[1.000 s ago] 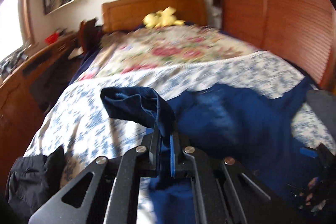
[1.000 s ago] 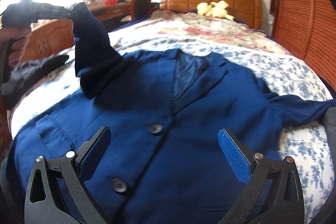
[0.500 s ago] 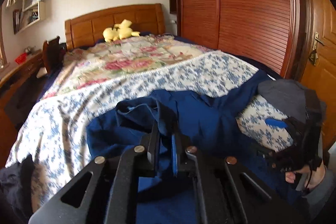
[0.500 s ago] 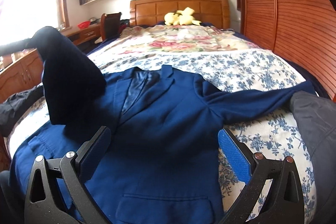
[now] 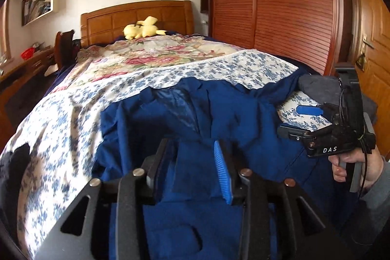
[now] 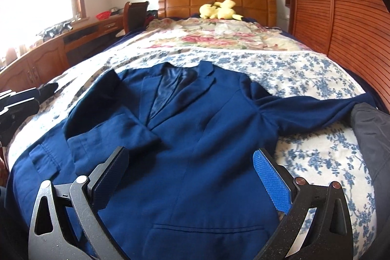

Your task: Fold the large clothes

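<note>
Letting go: left gripper (image 5: 197, 169) jaws just parted, folded sleeve (image 6: 109, 135) laid across blazer (image 6: 195, 162) chest; right gripper (image 6: 195, 177) wide, empty, w/ other sleeve (image 6: 312, 109) unfolded.

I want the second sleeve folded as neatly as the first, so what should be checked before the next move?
1. Left gripper has let go of the folded sleeve: ok; its jaws have just been opening and the pads are clear of the cloth.
2. Folded sleeve lies across the blue jacket front: ok.
3. Right gripper open and empty: ok.
4. Other sleeve stretched out, reachable: ok.
5. Its cuff free of the dark garment: cannot tell.
6. Jacket flat on the bed: ok.
</note>
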`<state>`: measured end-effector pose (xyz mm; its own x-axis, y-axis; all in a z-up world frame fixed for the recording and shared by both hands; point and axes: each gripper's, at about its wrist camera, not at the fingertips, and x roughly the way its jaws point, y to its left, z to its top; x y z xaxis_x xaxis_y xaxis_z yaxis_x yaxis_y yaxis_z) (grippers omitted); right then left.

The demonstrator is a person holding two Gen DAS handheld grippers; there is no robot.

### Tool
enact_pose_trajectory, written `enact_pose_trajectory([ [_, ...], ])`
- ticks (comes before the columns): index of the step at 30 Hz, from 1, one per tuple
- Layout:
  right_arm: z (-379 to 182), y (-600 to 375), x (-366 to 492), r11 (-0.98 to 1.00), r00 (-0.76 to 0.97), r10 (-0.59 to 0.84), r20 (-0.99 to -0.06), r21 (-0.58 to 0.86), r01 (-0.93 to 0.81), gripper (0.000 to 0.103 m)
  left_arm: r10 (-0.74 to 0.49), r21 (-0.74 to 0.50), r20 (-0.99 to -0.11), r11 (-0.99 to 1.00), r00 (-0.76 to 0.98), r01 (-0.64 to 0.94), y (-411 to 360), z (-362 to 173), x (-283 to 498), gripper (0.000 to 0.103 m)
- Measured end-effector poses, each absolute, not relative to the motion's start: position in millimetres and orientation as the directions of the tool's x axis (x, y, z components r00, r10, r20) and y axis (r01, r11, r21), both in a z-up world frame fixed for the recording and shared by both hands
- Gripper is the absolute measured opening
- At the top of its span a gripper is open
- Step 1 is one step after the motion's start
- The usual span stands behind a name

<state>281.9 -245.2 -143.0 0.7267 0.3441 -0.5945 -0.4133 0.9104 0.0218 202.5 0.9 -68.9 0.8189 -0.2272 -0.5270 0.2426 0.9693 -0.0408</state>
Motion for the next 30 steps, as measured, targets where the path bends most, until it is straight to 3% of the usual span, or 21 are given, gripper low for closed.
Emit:
enact_pose_trajectory([
  [9, -152.2, -192.3, 270.5, 0.841, 0.662, 0.436, -0.609, 0.014, -0.541, 0.103, -0.164, -0.060, -0.518, 0.986, 0.839, 0.156, 42.2, -86.6, 191.1, 0.040],
  [21, -193.7, -101.2, 280.4, 0.700, 0.486, 0.515, -0.706, 0.020, -0.713, 0.081, -0.101, -0.047, -0.515, 0.995, 0.851, 0.089, 75.1, -96.3, 175.5, 0.042],
  [24, -200.6, -87.6, 283.5, 0.678, 0.458, 0.514, -0.725, 0.016, -0.735, 0.070, -0.089, -0.040, -0.513, 0.996, 0.854, 0.080, 79.2, -98.1, 173.4, 0.042],
  [28, -201.9, -86.3, 286.8, 0.662, 0.422, 0.542, -0.727, 0.060, -0.747, 0.020, -0.081, -0.041, -0.516, 0.997, 0.853, 0.070, 84.2, -100.2, 171.6, 0.042],
  [29, -201.3, -88.4, 287.1, 0.665, 0.426, 0.547, -0.721, 0.065, -0.744, 0.011, -0.080, -0.042, -0.516, 0.997, 0.853, 0.068, 85.3, -100.2, 171.0, 0.042],
  [30, -199.6, -92.2, 286.6, 0.668, 0.429, 0.557, -0.711, 0.076, -0.740, 0.009, -0.080, -0.043, -0.515, 0.997, 0.853, 0.067, 86.7, -100.3, 170.6, 0.042],
])
